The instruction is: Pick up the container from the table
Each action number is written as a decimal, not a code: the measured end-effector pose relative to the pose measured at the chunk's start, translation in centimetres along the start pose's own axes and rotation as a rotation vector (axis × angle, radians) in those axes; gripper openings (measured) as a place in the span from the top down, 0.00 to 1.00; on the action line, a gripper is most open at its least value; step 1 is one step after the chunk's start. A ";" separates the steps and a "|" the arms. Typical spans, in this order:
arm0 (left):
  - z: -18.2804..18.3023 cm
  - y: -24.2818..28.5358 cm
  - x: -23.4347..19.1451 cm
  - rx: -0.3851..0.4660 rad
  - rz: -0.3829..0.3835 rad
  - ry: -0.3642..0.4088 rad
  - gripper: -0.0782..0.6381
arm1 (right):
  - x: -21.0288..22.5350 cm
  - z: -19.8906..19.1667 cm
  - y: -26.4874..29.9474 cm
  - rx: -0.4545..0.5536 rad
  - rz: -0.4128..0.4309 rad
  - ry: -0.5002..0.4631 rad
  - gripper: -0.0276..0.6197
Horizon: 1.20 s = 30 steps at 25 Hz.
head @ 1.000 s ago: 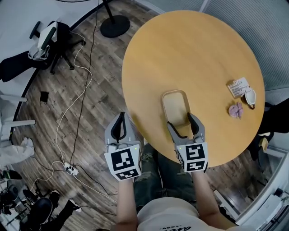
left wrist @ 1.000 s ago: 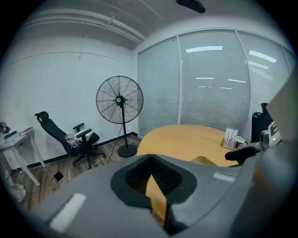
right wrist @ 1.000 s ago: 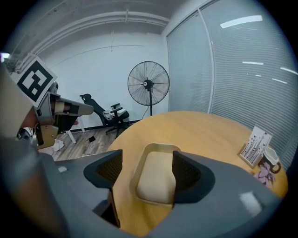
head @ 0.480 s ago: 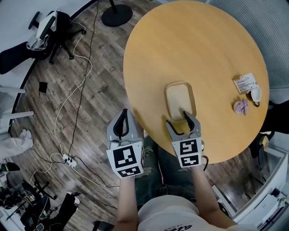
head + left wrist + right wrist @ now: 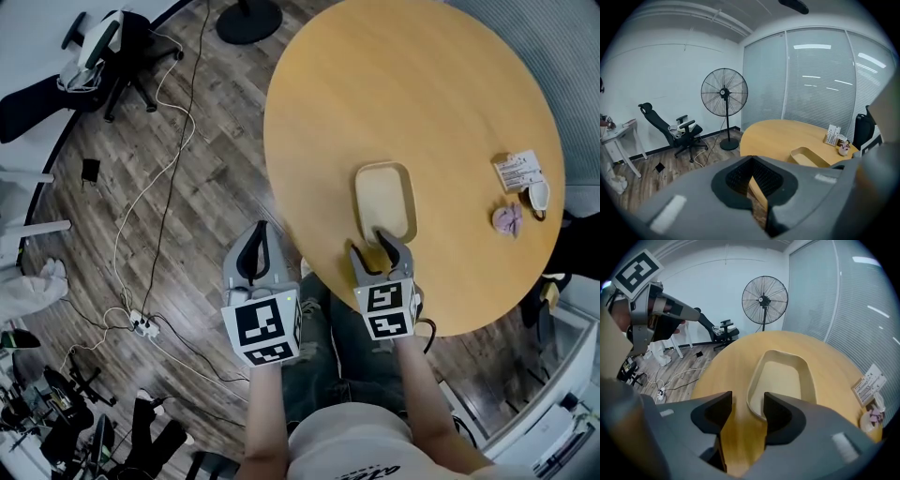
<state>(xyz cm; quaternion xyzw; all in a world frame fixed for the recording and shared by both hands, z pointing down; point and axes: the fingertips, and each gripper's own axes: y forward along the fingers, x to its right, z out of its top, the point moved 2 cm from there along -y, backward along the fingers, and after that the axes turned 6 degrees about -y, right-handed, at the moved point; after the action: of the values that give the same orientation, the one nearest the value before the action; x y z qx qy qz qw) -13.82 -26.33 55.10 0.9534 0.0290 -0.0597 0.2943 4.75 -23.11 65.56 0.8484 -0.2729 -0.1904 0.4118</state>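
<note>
though narrower, right gripper (image 5: 371, 242) at container (image 5: 384, 195)

Our right gripper (image 5: 380, 242) has narrowed its jaws from a wide spread astride the container (image 5: 384, 192) to a small gap. It has also drawn back toward 6 o'clock. Its right jaw now sits inside the container's near end, its left jaw just outside, with the rim between them.

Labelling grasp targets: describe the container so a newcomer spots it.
On the round wooden table, near the person's edge, at the tips of the right hand-held gripper, lies the container. It is a shallow tan oblong tray, far larger than the white packet and purple item at the right edge.
</note>
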 end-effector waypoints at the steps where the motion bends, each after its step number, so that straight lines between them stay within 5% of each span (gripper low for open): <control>1: -0.1 0.0 -0.1 -0.001 0.002 -0.001 0.89 | 0.1 0.0 0.0 -0.002 -0.007 -0.007 0.60; 13: -0.3 -0.2 -0.9 -0.009 0.008 -0.012 0.89 | 1.0 0.2 0.5 -0.038 -0.056 0.000 0.87; 30: 4.9 -0.8 -0.6 0.086 -0.002 0.015 0.89 | 7.0 5.8 -3.8 0.141 -0.151 0.166 0.88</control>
<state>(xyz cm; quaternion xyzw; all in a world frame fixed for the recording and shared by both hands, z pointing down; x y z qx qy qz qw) -14.93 -28.45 50.71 0.9656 0.0296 -0.0540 0.2526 8.20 -29.00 58.41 0.9061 -0.1861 -0.1303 0.3569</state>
